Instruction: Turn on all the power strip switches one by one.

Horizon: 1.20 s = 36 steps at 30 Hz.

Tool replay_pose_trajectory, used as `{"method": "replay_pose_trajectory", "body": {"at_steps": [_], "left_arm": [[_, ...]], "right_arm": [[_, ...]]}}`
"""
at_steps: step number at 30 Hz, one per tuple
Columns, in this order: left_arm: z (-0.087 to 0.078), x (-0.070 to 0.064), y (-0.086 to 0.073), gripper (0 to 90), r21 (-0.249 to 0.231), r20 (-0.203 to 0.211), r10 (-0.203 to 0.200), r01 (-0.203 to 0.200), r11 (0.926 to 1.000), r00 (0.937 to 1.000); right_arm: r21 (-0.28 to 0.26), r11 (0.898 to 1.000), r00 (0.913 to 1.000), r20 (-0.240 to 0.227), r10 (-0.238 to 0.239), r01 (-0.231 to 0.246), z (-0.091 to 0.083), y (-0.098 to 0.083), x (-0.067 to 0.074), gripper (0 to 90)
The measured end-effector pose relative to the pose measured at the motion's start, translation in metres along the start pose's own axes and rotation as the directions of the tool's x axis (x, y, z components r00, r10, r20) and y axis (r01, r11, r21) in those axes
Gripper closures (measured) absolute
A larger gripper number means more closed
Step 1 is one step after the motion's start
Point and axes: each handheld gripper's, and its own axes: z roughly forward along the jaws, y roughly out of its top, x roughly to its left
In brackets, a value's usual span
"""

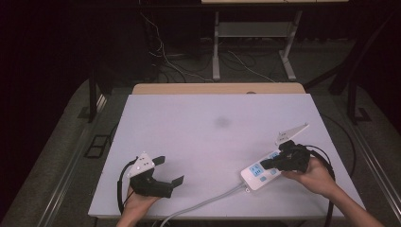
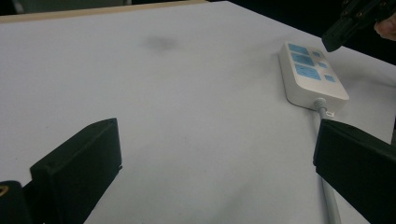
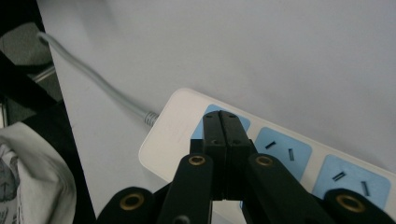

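Power strip (image 1: 261,171) near table (image 1: 208,118) right edge, open surface leftward.

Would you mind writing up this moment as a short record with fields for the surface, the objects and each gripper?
surface: white table top, with a faint dark smudge near its middle
object: white power strip with blue socket panels, near the table's right front
cord: grey cable running from the strip off the front edge
left gripper: open, above bare table at front left
right gripper: jaws closed together, tips over the strip's cord end
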Motion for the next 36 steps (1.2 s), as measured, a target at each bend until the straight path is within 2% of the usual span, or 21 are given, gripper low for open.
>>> {"method": "replay_pose_trajectory", "body": {"at_steps": [2,5,7,10,12,15,16,17,21,27,32,36], "left_arm": [[0.0,0.0,0.0,0.0,0.0,0.0,-0.002,0.002,1.0,1.0],[0.0,0.0,0.0,0.0,-0.002,0.0,-0.002,0.002,1.0,1.0],[0.0,0.0,0.0,0.0,-0.002,0.002,-0.002,0.002,1.0,1.0],[0.0,0.0,0.0,0.0,-0.003,0.003,0.0,0.0,1.0,1.0],[0.0,0.0,0.0,0.0,-0.006,0.004,-0.003,0.003,1.0,1.0],[0.0,-0.001,0.0,0.0,-0.007,0.003,-0.003,0.003,1.0,1.0],[0.0,-0.001,0.0,0.0,-0.007,0.003,-0.003,0.003,1.0,1.0],[0.0,-0.001,0.0,0.0,-0.007,0.003,-0.003,0.003,1.0,1.0],[0.0,-0.001,0.0,0.0,-0.005,0.004,-0.002,0.002,1.0,1.0],[0.0,0.0,0.0,0.0,-0.002,0.002,-0.006,0.006,1.0,1.0],[0.0,0.001,-0.001,0.0,0.001,-0.001,-0.008,0.008,1.0,1.0],[0.001,0.001,-0.001,0.0,0.004,-0.001,-0.007,0.007,1.0,1.0]], "right_arm": [[-0.022,1.0,0.9998,0.013,0.017,-0.017,-0.003,-0.001,-0.001,89.2],[-0.081,0.996,0.9982,0.047,0.038,-0.034,-0.009,-0.002,-0.002,77.1],[-0.132,0.99,0.9954,0.069,0.066,-0.057,-0.013,-0.004,-0.002,66.6],[-0.202,0.975,0.9881,0.103,0.114,-0.091,-0.019,-0.01,-0.001,49.0],[-0.254,0.96,0.9813,0.119,0.152,-0.118,-0.022,-0.015,0.0,36.0],[-0.306,0.939,0.9679,0.139,0.209,-0.159,-0.025,-0.025,0.003,10.9],[-0.32,0.932,0.9622,0.151,0.227,-0.17,-0.026,-0.029,0.004,8.8],[-0.327,0.928,0.9607,0.143,0.238,-0.181,-0.026,-0.032,0.004,0.0],[-0.373,0.905,0.9563,0.121,0.266,-0.204,-0.026,-0.05,0.009,0.4],[-0.408,0.886,0.9513,0.111,0.288,-0.221,-0.021,-0.071,0.014,0.4],[-0.412,0.885,0.9508,0.115,0.288,-0.218,-0.016,-0.084,0.019,0.4],[-0.417,0.886,0.954,0.118,0.276,-0.204,-0.017,-0.085,0.021,0.4]]}}
